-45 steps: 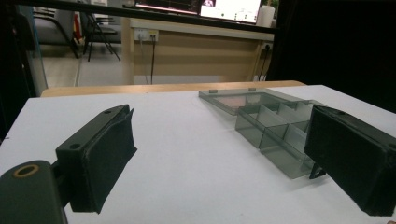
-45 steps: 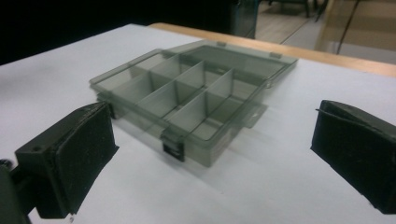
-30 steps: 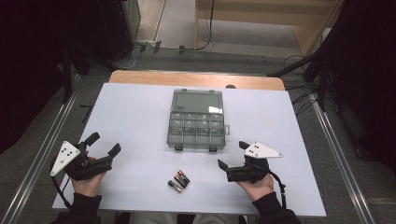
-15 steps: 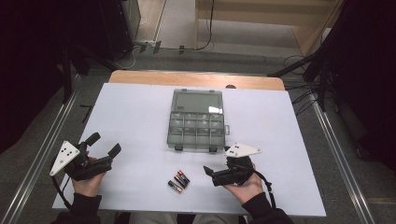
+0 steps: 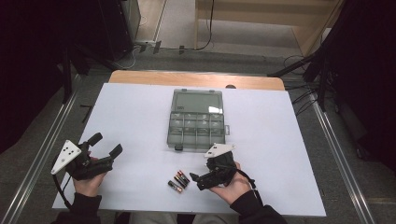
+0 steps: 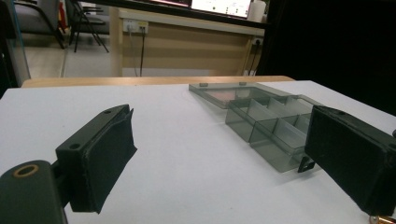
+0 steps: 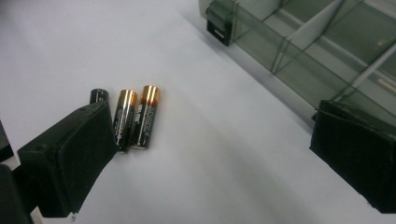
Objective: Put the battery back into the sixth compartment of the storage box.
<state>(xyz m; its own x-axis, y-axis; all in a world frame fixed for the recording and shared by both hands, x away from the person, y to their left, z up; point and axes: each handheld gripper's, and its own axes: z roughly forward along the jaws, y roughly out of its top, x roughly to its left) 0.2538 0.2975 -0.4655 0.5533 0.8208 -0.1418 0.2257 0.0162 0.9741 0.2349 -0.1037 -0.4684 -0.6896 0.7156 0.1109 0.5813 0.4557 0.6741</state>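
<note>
The right gripper (image 5: pixel 200 175) is low in the middle of the high view, with its jaws spread wide, holding nothing. It points at the batteries (image 5: pixel 179 181), which lie just beside it on the white table (image 5: pixel 280 140). To pick one up well, I think it should come down slowly, put 1 jaw on each long side of the closest battery, and squeeze only that one. They sit close together, so a careless grab could push the others away.

In the right gripper view, 3 batteries (image 7: pixel 135 116) lie side by side at the left. Each is black with a shiny gold end.

The left gripper (image 5: pixel 106 145) rests at the lower left of the high view, also wide and holding nothing.

Farther up, in the middle, sits the clear grey box (image 5: pixel 196 120) with its lid open and small bins inside.
</note>
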